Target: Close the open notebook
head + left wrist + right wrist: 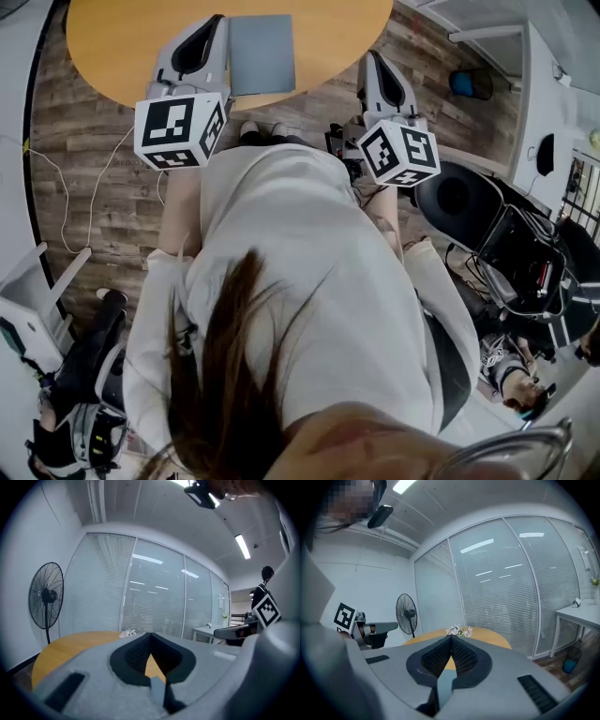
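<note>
Flat grey notebook (262,53) on round wooden table (122,47), by its near edge; my left gripper (215,26) just left of it, my right gripper (369,62) to its right

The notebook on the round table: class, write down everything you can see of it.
The notebook is a plain grey-blue rectangle showing only a flat cover, so it looks closed. It lies flat on the round wooden table, near the edge closest to the person. In the head view the left gripper sits along its left edge; whether they touch cannot be told.

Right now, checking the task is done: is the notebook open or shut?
Shut: the notebook lies flat on the table, one plain cover up.
</note>
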Motion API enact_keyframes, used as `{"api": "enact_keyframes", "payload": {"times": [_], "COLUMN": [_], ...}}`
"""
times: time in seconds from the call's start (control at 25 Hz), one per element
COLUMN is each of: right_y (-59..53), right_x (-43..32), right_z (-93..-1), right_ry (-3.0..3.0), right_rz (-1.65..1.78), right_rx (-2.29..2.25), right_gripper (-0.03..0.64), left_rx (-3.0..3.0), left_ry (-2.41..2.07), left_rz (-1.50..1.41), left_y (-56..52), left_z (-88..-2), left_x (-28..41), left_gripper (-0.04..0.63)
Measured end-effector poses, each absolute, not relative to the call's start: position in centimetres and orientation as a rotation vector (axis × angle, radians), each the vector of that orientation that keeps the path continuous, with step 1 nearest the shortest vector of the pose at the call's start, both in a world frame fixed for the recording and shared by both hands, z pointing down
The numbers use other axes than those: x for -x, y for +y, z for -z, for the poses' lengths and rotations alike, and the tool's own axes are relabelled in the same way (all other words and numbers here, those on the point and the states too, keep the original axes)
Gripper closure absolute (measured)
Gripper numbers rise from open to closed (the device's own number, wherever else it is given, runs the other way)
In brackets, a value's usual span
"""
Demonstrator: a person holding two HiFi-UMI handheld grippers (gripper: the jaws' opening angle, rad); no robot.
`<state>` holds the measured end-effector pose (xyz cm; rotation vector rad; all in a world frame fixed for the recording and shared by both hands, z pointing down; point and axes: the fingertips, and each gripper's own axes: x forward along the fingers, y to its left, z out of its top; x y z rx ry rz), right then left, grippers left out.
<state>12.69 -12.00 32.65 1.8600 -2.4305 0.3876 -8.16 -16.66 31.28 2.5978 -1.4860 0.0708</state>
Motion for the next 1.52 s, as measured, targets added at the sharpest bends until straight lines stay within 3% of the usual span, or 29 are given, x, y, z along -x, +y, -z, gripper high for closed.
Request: {"api": "enact_keyframes", "payload": {"times": [0.8,1.52], "right_y": [-12.1,-13.8], "right_x": [-8.6,-10.7], "right_z": [-29.9,-30.0], "right_ry": [-2.494,-2.421], "right_rz": [-0.311,-0.301], "right_rx": [-1.822,-1.891], "right_gripper": [0.614,0.614], "left_rx": [-2.507,-2.482], "left_ry": [-1.685,-1.616], "left_rz": [0.035,-0.014], "left_y": [-12.6,-14.2], "left_z": [-29.4,-31.4], "left_x": [16.0,15.4], "left_gripper": [0.578,0.578]}}
